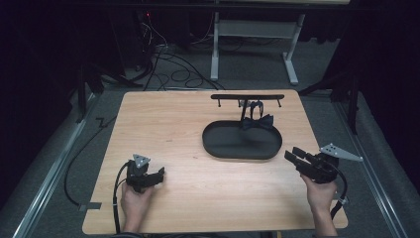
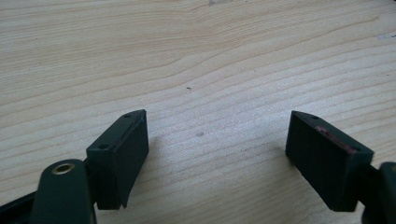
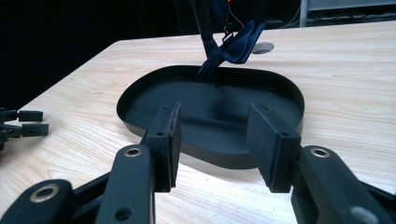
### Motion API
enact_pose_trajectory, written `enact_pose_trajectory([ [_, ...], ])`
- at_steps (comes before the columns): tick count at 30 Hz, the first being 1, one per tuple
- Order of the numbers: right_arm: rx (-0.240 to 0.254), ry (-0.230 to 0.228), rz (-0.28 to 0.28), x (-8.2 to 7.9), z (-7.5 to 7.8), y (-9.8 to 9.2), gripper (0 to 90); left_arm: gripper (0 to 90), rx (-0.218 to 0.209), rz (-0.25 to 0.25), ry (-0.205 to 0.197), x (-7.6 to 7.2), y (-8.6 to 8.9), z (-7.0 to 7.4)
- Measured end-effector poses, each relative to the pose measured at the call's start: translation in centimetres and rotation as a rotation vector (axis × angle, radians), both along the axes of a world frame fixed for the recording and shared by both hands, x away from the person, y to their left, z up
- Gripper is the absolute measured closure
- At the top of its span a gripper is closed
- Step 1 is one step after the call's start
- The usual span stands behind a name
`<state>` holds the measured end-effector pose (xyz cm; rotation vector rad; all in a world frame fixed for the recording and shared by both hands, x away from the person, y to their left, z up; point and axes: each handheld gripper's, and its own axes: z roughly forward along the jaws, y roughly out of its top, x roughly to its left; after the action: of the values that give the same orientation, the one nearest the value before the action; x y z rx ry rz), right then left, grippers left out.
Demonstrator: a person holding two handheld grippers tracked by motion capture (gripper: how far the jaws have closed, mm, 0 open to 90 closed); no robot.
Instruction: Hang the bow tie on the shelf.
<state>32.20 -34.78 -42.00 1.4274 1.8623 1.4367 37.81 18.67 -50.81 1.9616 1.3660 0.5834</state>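
Observation:
A black oval tray lies right of the table's middle. Behind it stands a black T-shaped stand. A dark navy bow tie hangs by its strap from the stand, just over the tray's far rim. My left gripper rests near the front left, open over bare wood. My right gripper is held at the front right, open and empty, pointing at the tray from a short distance. The bow tie and stand post rise beyond the tray.
The wooden table has its right edge close by my right hand. The left gripper shows far off at the left of the right gripper view. Cables and a white desk frame lie on the floor beyond.

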Motion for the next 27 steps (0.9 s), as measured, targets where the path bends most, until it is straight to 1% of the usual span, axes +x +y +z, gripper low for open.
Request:
enact_pose_trajectory([
  [10,0.000,0.006,0.005,-0.1,-1.0,0.3,57.3,21.7,0.001,0.001,0.000,0.0,0.0,0.0],
  [18,0.006,0.034,0.002,-0.4,-2.0,0.3,57.5,21.6,0.001,0.001,-0.002,0.0,0.0,0.0],
  [21,-0.003,0.043,0.005,-0.3,-2.5,0.6,57.5,21.6,0.001,0.001,-0.002,0.0,0.0,0.0],
  [27,0.003,0.059,0.010,-0.2,-3.3,1.1,57.5,21.6,0.001,0.000,-0.001,0.0,0.0,0.0],
])
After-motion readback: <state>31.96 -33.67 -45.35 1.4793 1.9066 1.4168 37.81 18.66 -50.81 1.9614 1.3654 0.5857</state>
